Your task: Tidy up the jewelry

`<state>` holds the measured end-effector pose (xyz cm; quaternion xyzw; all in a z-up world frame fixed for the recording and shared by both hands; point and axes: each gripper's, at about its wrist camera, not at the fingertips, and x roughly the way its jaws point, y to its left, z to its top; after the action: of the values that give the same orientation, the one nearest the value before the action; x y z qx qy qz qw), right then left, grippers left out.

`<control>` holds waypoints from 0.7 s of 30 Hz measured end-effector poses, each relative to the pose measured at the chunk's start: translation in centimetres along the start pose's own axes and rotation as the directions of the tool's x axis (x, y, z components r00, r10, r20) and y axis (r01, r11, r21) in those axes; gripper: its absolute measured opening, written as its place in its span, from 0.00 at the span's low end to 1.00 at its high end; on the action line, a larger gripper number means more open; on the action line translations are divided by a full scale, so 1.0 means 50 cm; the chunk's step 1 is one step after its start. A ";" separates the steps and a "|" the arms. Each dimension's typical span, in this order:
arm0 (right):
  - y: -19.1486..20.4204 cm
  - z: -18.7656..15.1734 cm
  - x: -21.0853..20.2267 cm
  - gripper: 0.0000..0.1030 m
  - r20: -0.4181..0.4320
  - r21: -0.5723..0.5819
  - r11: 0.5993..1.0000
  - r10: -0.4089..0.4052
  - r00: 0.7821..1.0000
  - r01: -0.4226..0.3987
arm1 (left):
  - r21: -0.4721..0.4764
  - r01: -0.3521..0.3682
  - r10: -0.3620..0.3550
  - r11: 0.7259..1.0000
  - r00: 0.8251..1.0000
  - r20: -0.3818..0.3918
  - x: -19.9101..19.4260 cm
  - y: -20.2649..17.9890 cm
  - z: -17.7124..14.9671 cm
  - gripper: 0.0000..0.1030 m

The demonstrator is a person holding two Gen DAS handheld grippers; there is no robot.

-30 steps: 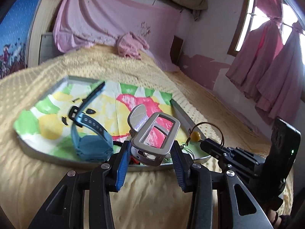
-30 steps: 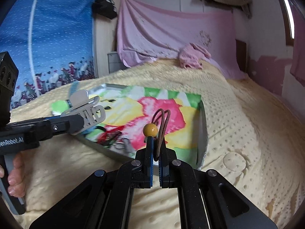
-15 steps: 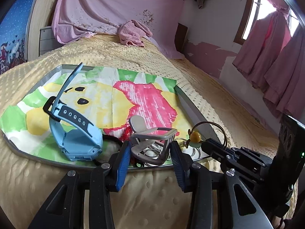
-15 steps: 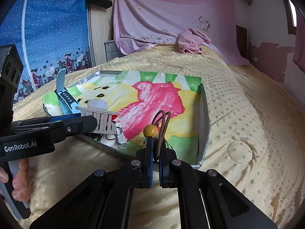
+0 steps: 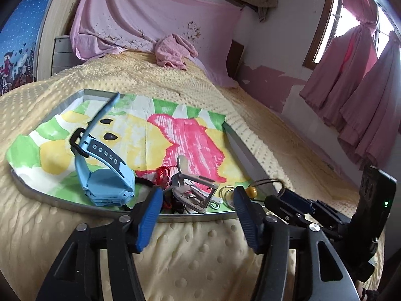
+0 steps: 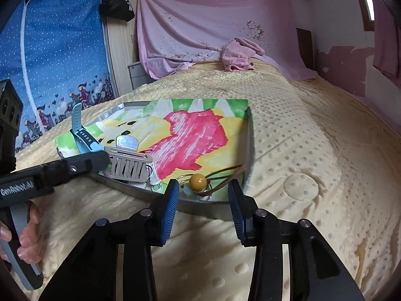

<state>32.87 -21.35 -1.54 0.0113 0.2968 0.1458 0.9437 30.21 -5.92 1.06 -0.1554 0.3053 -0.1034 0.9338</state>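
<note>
A metal tray [image 5: 248, 148] lined with a bright cartoon print lies on the yellow bed; it also shows in the right wrist view [image 6: 249, 140]. A silver hair claw clip [image 5: 193, 190] rests at the tray's near edge, also seen from the right [image 6: 129, 161]. My left gripper [image 5: 196, 215] is open and empty just behind the clip. A brown cord with a yellow bead [image 6: 198, 181] lies in the tray's near corner; it also shows from the left [image 5: 251, 190]. My right gripper [image 6: 204, 208] is open, straddling the bead from just behind. A blue watch [image 5: 100, 165] stands in the tray.
Thin rings [image 5: 228, 193] and a red thread [image 5: 164, 173] lie among the tray's near-edge items. A pink cloth [image 6: 240, 54] sits at the far end of the bed. Pink curtains [image 5: 356, 75] hang to the right. A blue patterned hanging [image 6: 50, 50] stands to the left.
My left gripper lowered the claw clip into the tray and opened, letting it go. My right gripper lowered the beaded cord into the tray corner and opened, releasing it.
</note>
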 end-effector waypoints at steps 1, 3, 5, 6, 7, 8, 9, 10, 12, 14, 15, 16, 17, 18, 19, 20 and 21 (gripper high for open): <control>-0.002 0.000 -0.008 0.35 0.013 0.010 1.000 0.000 1.000 0.000 | 0.000 0.000 0.000 1.000 1.000 0.009 -0.006 -0.001 0.000 0.60; -0.003 0.000 -0.021 0.42 0.034 0.027 1.000 -0.007 0.999 0.006 | 0.007 0.001 -0.002 1.000 0.999 0.033 -0.024 -0.005 -0.001 0.64; -0.001 -0.001 -0.039 0.48 0.061 0.044 0.999 -0.012 0.998 0.010 | 0.018 0.001 -0.002 1.000 0.998 0.058 -0.044 -0.010 -0.001 0.70; 0.000 -0.003 -0.049 0.48 0.075 0.054 0.998 -0.022 0.997 0.018 | 0.024 0.000 -0.002 1.000 0.997 0.071 -0.055 -0.013 -0.001 0.71; 0.000 -0.003 -0.058 0.50 0.086 0.064 0.998 -0.031 0.996 0.025 | 0.028 0.001 -0.003 1.000 0.997 0.082 -0.065 -0.014 -0.002 0.72; 0.001 -0.004 -0.067 0.53 0.096 0.071 0.997 -0.034 0.995 0.027 | 0.030 0.000 -0.002 1.000 0.996 0.093 -0.074 -0.016 -0.002 0.75; 0.001 -0.005 -0.078 0.54 0.110 0.082 0.996 -0.033 0.993 0.024 | 0.034 -0.006 0.002 0.999 0.994 0.108 -0.086 -0.018 -0.003 0.76; 0.004 -0.006 -0.093 0.56 0.127 0.091 0.996 -0.031 0.991 0.020 | 0.036 -0.010 0.006 0.999 0.993 0.118 -0.094 -0.020 -0.004 0.77; 0.013 -0.006 -0.115 0.60 0.157 0.094 0.995 -0.035 0.987 0.020 | 0.042 -0.018 0.011 0.999 0.990 0.141 -0.116 -0.021 -0.007 0.80; 0.022 -0.005 -0.138 0.69 0.185 0.094 0.995 -0.033 0.982 0.016 | 0.049 -0.038 0.029 0.998 0.985 0.168 -0.139 -0.021 -0.009 0.89; 0.031 -0.005 -0.153 0.71 0.205 0.092 0.996 -0.032 0.978 0.013 | 0.053 -0.049 0.038 0.997 0.982 0.186 -0.153 -0.021 -0.010 0.91; 0.039 -0.004 -0.164 0.73 0.217 0.089 0.996 -0.033 0.976 0.014 | 0.056 -0.057 0.044 0.997 0.978 0.206 -0.167 -0.021 -0.012 0.94; 0.047 -0.004 -0.176 0.73 0.230 0.085 0.996 -0.033 0.973 0.013 | 0.059 -0.064 0.049 0.996 0.974 0.223 -0.182 -0.020 -0.013 0.95; 0.055 -0.004 -0.187 0.73 0.242 0.080 0.997 -0.031 0.970 0.012 | 0.062 -0.071 0.055 0.996 0.970 0.239 -0.198 -0.019 -0.015 0.96; 0.064 -0.006 -0.200 0.76 0.255 0.076 0.997 -0.031 0.966 0.012 | 0.061 -0.076 0.059 0.995 0.967 0.248 -0.211 -0.017 -0.016 0.97; 0.073 -0.008 -0.214 0.81 0.270 0.075 0.997 -0.032 0.962 0.012 | 0.059 -0.081 0.063 0.995 0.964 0.257 -0.224 -0.015 -0.018 0.98; 0.078 -0.009 -0.224 0.83 0.280 0.075 0.997 -0.029 0.960 0.008 | 0.058 -0.089 0.070 0.994 0.961 0.268 -0.237 -0.012 -0.020 0.99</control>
<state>22.79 -20.79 4.75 0.0638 0.1652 0.1230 0.9765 20.16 -3.30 6.91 -0.1227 0.1795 -0.0546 0.9745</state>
